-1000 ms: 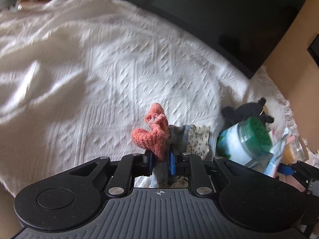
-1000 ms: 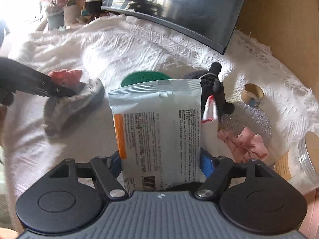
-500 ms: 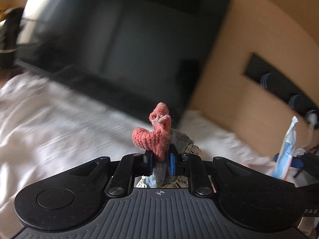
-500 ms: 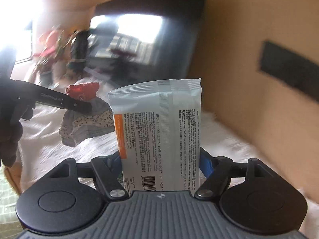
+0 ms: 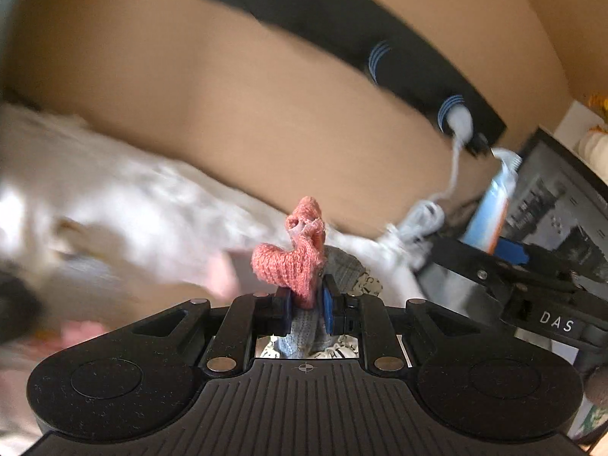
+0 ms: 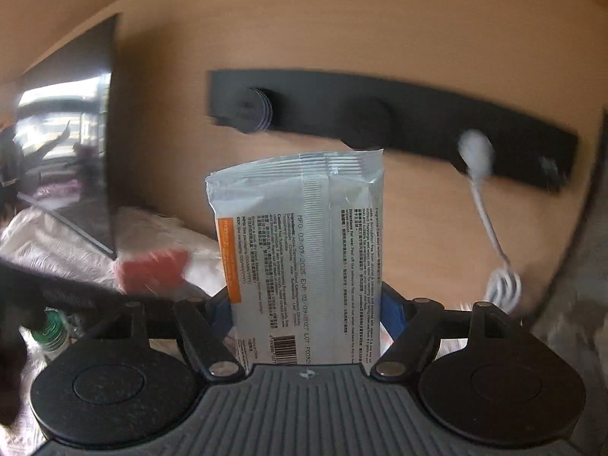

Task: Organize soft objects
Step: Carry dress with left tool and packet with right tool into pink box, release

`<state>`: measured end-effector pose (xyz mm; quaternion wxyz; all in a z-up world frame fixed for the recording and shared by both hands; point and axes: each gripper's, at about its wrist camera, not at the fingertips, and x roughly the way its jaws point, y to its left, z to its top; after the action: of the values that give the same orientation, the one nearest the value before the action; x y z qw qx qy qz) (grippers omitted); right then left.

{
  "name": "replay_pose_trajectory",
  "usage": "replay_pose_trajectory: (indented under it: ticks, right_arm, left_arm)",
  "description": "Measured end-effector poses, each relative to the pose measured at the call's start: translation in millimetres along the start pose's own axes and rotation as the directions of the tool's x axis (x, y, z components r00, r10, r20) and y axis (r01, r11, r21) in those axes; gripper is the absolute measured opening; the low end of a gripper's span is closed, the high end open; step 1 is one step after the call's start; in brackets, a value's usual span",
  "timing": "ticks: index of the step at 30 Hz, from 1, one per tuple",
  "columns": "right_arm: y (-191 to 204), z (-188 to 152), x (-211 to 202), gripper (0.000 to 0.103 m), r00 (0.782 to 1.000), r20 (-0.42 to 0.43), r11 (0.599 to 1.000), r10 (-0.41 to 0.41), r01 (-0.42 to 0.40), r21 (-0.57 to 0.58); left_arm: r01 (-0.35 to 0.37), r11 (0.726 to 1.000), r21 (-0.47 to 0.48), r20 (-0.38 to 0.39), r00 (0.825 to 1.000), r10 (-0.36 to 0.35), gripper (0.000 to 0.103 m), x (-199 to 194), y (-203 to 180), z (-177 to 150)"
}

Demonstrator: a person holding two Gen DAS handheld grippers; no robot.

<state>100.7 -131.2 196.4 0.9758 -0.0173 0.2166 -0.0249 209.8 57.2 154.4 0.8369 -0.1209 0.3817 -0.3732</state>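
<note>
My left gripper (image 5: pixel 307 306) clamps the sock bundle (image 5: pixel 294 262); my right gripper (image 6: pixel 306 304) clamps the wipes pack (image 6: pixel 300 258). Beside the pack, the loosely pinched bundle may slip.

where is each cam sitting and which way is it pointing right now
Left wrist: on the left gripper, facing the tan wall past its clamped socks; the right gripper shows at right.
Right wrist: on the right gripper, facing the same wall behind its wipes pack.
Shared: black wall rail and white cable.

sock (image 5: pixel 300 262) in left tool (image 5: pixel 307 306) | wipes pack (image 6: pixel 304 262) in right tool (image 6: pixel 306 309) | wall strip (image 6: pixel 380 117) behind pack
</note>
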Motion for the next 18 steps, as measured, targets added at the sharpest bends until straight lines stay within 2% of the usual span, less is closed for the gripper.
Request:
replay_pose_trajectory:
  ticks: [2,4,5,7,9,12,15,17,18]
  right_arm:
    - [-13.4,-2.7,10.1,0.074,1.000,-0.028,0.999,0.011,-0.010,0.054]
    - [-28.4,-4.3,24.4,0.075,0.997,-0.063,0.993,0.040,-0.033,0.110]
    - [-34.5,-5.6,35.6,0.075,0.994,-0.091,0.989,0.068,-0.055,0.138]
    - [-46.8,-13.0,66.9,0.075,0.979,-0.175,0.981,0.105,-0.073,0.179]
    - [-52.1,-23.2,87.7,0.075,0.966,-0.238,0.976,0.104,-0.053,0.213]
    - [-60.0,-41.9,102.9,0.075,0.952,-0.297,0.973,0.075,-0.006,0.229]
    - [-67.3,-53.4,110.1,0.076,0.942,-0.323,0.966,0.090,-0.004,0.259]
    - [-69.2,-57.8,118.4,0.078,0.921,-0.362,0.959,0.145,-0.041,0.280]
    - [-66.3,-61.2,128.2,0.078,0.892,-0.420,0.963,0.166,-0.055,0.264]
  left_arm:
    - [0.042,0.999,-0.006,-0.052,0.998,-0.043,0.020,29.5,-8.8,0.0]
    - [0.066,0.997,-0.045,-0.139,0.988,-0.072,0.023,64.5,-9.8,-4.8]
    - [0.050,0.997,-0.054,-0.178,0.982,-0.059,0.026,77.1,-10.0,-10.7]
    - [-0.022,1.000,-0.019,-0.232,0.972,0.017,0.027,100.9,-10.7,-17.8]
    - [-0.073,0.997,0.021,-0.221,0.972,0.076,0.027,106.0,-10.3,-22.4]
    - [-0.085,0.996,0.009,-0.197,0.977,0.085,0.027,98.1,-3.0,-23.4]
    - [-0.110,0.994,0.000,-0.120,0.987,0.109,0.027,83.7,-2.0,-15.3]
    - [-0.109,0.994,-0.019,-0.078,0.991,0.108,0.027,70.3,-2.3,-12.1]
    - [-0.113,0.993,-0.023,-0.065,0.992,0.111,0.027,65.8,-2.9,-10.3]
